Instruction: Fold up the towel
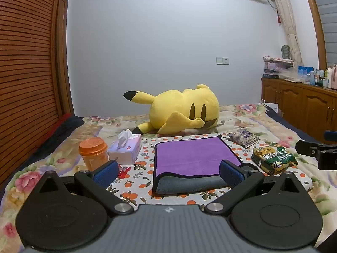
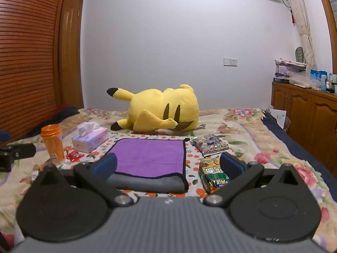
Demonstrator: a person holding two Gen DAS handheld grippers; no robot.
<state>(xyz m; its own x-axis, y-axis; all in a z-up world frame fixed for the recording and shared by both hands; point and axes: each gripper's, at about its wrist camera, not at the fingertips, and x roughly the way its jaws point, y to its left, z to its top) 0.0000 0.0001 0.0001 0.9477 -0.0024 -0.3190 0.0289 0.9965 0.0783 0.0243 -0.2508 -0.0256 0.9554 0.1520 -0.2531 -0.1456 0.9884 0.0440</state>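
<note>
**Towel folded once on mat; both grippers spread and empty**

Towel (image 1: 194, 158): purple face up, grey underside showing along the near edge, dark piping around the border. It lies folded over on an orange-print mat (image 1: 145, 162) spread on the bed (image 1: 248, 116). The upper purple layer stops short of the near edge, leaving a grey strip exposed. The far right corner sits slightly lifted.

Left gripper (image 1: 168, 171): jaws wide apart, blue pads (image 1: 106, 171) clear of all items, nothing held. It hovers at the near edge of the towel, which appears between its fingers.

Right gripper (image 2: 168, 165): jaws likewise wide apart, nothing held. Its left pad (image 2: 106, 165) overlaps the near left corner of the towel in view; contact cannot be confirmed. Its right pad stands in front of a green snack bag (image 2: 212, 178).

Surroundings, left of the towel: tissue box (image 1: 126, 150), orange-lidded jar (image 1: 92, 152), small red wrapped item (image 1: 123, 171) near the tissue box. Right of the towel: green snack bag and, beyond it, a purple patterned packet (image 1: 243, 138). Behind the towel: yellow plush toy (image 1: 181, 109) lying on its side. A wooden cabinet (image 1: 299, 103) stands along the right wall, its top crowded with bottles and boxes.
</note>
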